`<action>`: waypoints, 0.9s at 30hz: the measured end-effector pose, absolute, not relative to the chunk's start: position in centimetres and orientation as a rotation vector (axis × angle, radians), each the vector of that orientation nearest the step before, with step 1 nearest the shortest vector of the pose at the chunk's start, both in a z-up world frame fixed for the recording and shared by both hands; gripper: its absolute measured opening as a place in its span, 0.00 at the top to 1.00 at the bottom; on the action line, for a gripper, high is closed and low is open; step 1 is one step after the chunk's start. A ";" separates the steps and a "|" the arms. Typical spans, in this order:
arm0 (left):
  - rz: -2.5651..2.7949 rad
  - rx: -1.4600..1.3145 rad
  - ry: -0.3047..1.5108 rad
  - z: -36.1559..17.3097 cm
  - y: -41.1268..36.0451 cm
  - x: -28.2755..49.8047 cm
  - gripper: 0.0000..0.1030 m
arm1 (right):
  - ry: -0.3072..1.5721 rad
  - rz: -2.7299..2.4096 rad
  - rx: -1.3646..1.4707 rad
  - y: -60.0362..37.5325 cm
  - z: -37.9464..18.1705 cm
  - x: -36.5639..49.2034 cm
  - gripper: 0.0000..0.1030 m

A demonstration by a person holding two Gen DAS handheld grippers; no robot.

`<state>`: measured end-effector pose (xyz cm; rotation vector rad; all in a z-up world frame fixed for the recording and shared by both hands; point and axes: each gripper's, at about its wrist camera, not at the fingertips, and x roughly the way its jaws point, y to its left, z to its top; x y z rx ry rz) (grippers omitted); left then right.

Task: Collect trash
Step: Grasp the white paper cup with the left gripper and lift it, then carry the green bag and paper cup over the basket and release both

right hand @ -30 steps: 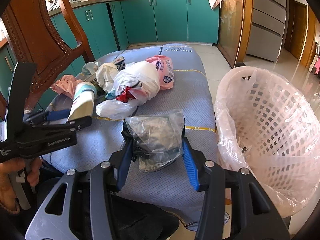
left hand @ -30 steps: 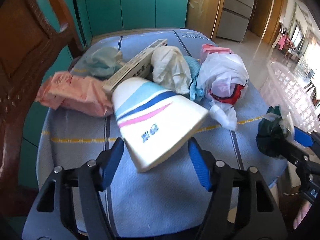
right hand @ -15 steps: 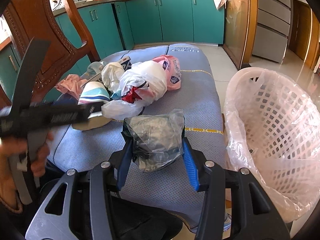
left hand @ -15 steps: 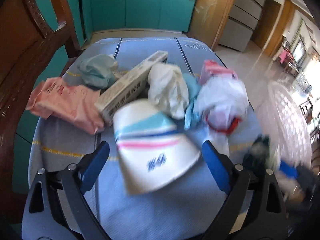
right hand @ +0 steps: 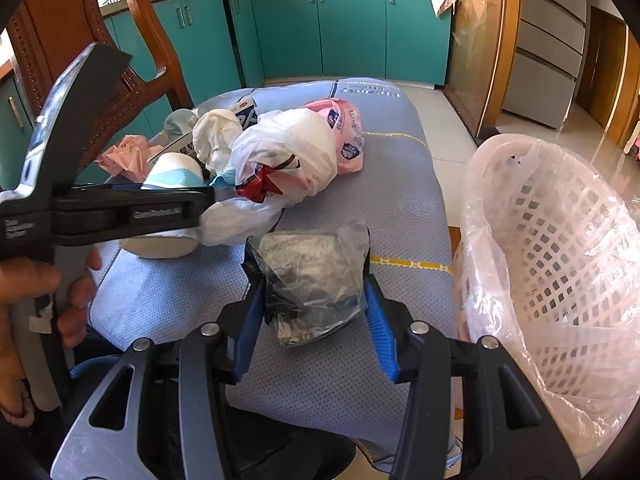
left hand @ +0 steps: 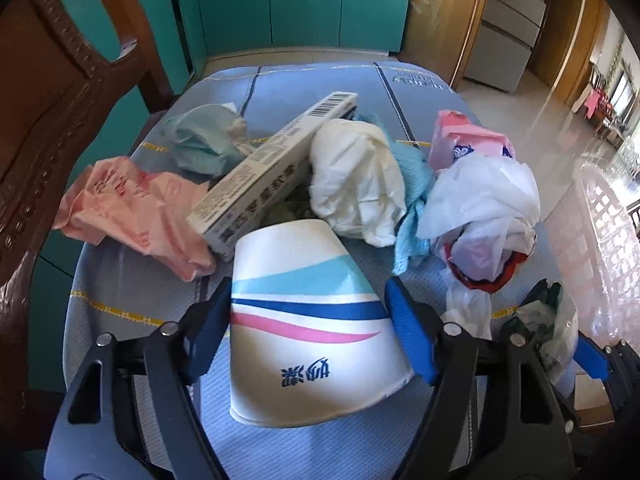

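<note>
A white paper cup [left hand: 308, 320] with blue and pink stripes lies on its side on the blue padded table [left hand: 168, 288], rim toward me. My left gripper [left hand: 307, 288] straddles it and its jaws are closing. The pads stand right at the cup's sides and the wall shows no squeeze. In the right wrist view the cup [right hand: 172, 168] sits behind the left gripper [right hand: 200, 200]. My right gripper [right hand: 312, 280] is shut on a crumpled clear bag with dark contents [right hand: 312, 276], held just above the table near the lined pink basket [right hand: 560, 240].
Behind the cup lie a pink bag [left hand: 132, 208], a long white carton [left hand: 272, 164], a white wad [left hand: 356, 176], a teal wad [left hand: 200, 140], a white bag with red [left hand: 480, 216] and a pink pack [left hand: 464, 140]. A wooden chair [left hand: 48, 92] stands left; teal cabinets [right hand: 352, 28] stand behind.
The left gripper opened wide, slid forward around the cup, then narrowed again. The cup now lies straight between its fingers. The right gripper and its bag stayed put.
</note>
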<state>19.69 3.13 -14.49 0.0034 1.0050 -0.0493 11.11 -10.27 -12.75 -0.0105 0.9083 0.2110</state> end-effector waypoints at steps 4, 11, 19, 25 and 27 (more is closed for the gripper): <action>-0.053 -0.021 0.964 -13.7 4.5 18.2 0.28 | 0.907 0.203 -0.034 -9.6 -12.8 11.1 0.52; -0.104 -0.048 0.849 -11.1 6.1 14.7 0.28 | 0.885 0.191 -0.045 -9.0 -11.8 10.6 0.53; -0.077 -0.067 0.730 -7.6 6.8 11.5 0.28 | 0.819 0.163 -0.040 -10.1 -9.2 9.2 0.53; -0.082 -0.036 0.681 -5.8 6.1 9.6 0.28 | 0.753 0.154 -0.001 -11.1 -6.9 8.0 0.53; -0.084 -0.022 0.683 -5.9 5.7 9.4 0.28 | 0.747 0.146 -0.012 -11.1 -6.6 7.9 0.53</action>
